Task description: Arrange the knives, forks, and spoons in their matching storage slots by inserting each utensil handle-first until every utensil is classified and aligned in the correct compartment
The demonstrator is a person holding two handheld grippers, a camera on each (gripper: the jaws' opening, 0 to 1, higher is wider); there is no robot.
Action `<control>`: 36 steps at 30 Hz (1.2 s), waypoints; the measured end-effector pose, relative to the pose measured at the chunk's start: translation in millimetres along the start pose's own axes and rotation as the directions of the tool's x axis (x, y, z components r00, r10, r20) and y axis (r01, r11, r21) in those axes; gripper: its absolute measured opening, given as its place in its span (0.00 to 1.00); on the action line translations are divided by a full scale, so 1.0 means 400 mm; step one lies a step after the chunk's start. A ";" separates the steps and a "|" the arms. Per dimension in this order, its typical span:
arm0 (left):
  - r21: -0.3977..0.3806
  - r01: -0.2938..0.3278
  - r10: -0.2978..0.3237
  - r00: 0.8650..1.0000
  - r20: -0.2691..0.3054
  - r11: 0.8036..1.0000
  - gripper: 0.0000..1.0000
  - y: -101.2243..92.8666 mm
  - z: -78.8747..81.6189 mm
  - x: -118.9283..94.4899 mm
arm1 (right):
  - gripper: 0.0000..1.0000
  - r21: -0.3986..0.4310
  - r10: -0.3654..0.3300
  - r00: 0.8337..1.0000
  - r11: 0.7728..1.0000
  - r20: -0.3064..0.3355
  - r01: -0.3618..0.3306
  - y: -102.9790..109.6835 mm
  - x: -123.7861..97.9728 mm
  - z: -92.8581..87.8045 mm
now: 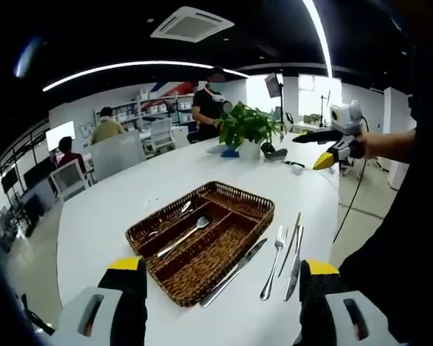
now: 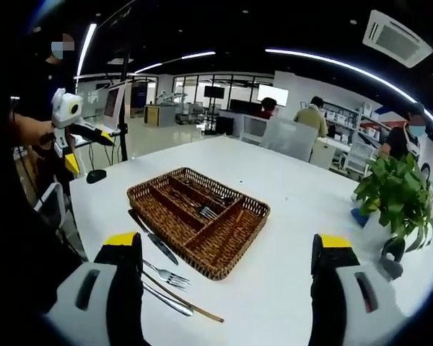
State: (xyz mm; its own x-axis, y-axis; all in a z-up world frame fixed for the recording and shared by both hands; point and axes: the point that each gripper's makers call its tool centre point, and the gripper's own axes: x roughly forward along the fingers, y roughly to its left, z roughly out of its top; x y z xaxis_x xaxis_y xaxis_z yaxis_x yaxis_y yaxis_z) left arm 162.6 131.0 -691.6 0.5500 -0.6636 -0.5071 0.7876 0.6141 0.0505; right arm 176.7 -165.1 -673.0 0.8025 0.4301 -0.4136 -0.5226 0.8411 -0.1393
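Note:
A brown wicker cutlery tray (image 1: 268,209) with long slots sits on the white table (image 1: 108,209). Spoons (image 1: 186,233) lie in its middle slots. On the table just right of it lie a knife (image 1: 235,272), a fork (image 1: 273,264) and another knife (image 1: 295,264). My left gripper (image 1: 224,265) hovers open over the tray's near end, holding nothing. In the right gripper view the tray (image 2: 263,209) holds cutlery (image 2: 208,211), with a knife (image 2: 154,245) and a fork (image 2: 166,275) at its left. My right gripper (image 2: 229,241) is open and empty above the tray's near edge.
A potted plant (image 1: 249,126) (image 2: 398,191) stands at the table's far end. The other gripper (image 1: 323,148) (image 2: 83,140) is held up in a hand beside the table. Several people and chairs are at the back. The table edge runs close to the loose cutlery.

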 end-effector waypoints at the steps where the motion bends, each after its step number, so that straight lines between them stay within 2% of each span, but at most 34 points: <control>1: 0.005 0.004 -0.004 1.000 0.000 1.000 0.90 -0.004 0.002 0.005 | 0.99 0.003 0.000 1.000 1.000 0.001 0.000 0.001 -0.001 0.000; 8: 0.042 0.064 -0.064 0.998 -0.017 0.997 0.87 -0.041 0.006 0.064 | 0.99 0.029 0.008 1.000 1.000 -0.008 -0.008 0.012 0.000 -0.007; 11: 0.057 0.077 -0.076 0.997 -0.016 0.995 0.92 -0.056 0.012 0.098 | 0.99 0.032 0.002 1.000 0.999 -0.025 -0.001 0.007 -0.004 -0.003; 13: 0.064 0.075 -0.074 0.997 -0.023 0.995 1.00 -0.062 0.015 0.125 | 0.99 0.049 -0.002 0.998 0.999 -0.057 0.005 0.000 -0.006 -0.005; 14: 0.076 0.120 -0.117 0.992 -0.048 0.990 1.00 -0.081 0.008 0.132 | 0.99 0.061 0.001 0.999 0.998 -0.041 0.001 -0.003 -0.008 0.008; 16: 0.099 0.124 -0.117 0.990 -0.072 0.987 1.00 -0.096 0.006 0.155 | 0.99 0.100 0.012 1.000 0.995 -0.017 -0.011 -0.006 -0.011 0.030; 19: 0.107 0.138 -0.129 0.988 -0.082 0.985 1.00 -0.120 0.006 0.186 | 0.99 0.077 0.009 1.000 0.997 -0.011 -0.008 -0.010 -0.015 0.047; 24: 0.095 0.148 -0.140 0.987 -0.083 0.984 1.00 -0.146 0.012 0.245 | 0.99 0.068 0.019 1.000 0.998 -0.020 -0.018 -0.011 -0.019 0.042; 25: 0.096 0.143 -0.136 0.987 -0.082 0.985 0.99 -0.147 0.014 0.253 | 0.99 0.072 0.021 0.999 0.997 -0.027 -0.019 -0.012 -0.020 0.039; 27: 0.101 0.162 -0.153 0.984 -0.088 0.982 0.87 -0.158 0.015 0.263 | 0.99 0.082 0.030 0.998 0.996 -0.050 -0.026 -0.010 -0.023 0.030; 29: 0.097 0.164 -0.155 0.984 -0.093 0.982 0.90 -0.167 0.011 0.282 | 0.99 0.078 0.039 0.998 0.996 -0.052 -0.034 -0.007 -0.026 0.031; 31: 0.081 0.205 -0.193 0.972 -0.137 0.975 0.89 -0.191 -0.014 0.297 | 0.99 0.073 0.038 0.998 0.997 -0.048 -0.034 -0.007 -0.029 0.035; 32: 0.087 0.192 -0.181 0.975 -0.127 0.977 0.88 -0.192 -0.015 0.306 | 0.99 0.070 0.038 0.998 0.997 -0.045 -0.035 -0.007 -0.030 0.037; 36: 0.082 0.216 -0.202 0.967 -0.153 0.973 0.84 -0.226 -0.048 0.343 | 0.99 0.067 0.035 0.999 0.997 -0.040 -0.032 -0.014 -0.033 0.037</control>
State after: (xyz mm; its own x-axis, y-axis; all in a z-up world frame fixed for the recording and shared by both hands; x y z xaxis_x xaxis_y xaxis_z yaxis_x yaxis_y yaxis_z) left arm 161.6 -7.2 -782.0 0.3302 -0.7006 -0.6325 0.9080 0.4189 0.0100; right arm 173.4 -170.7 -653.4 0.7717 0.4457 -0.4537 -0.5275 0.8470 -0.0653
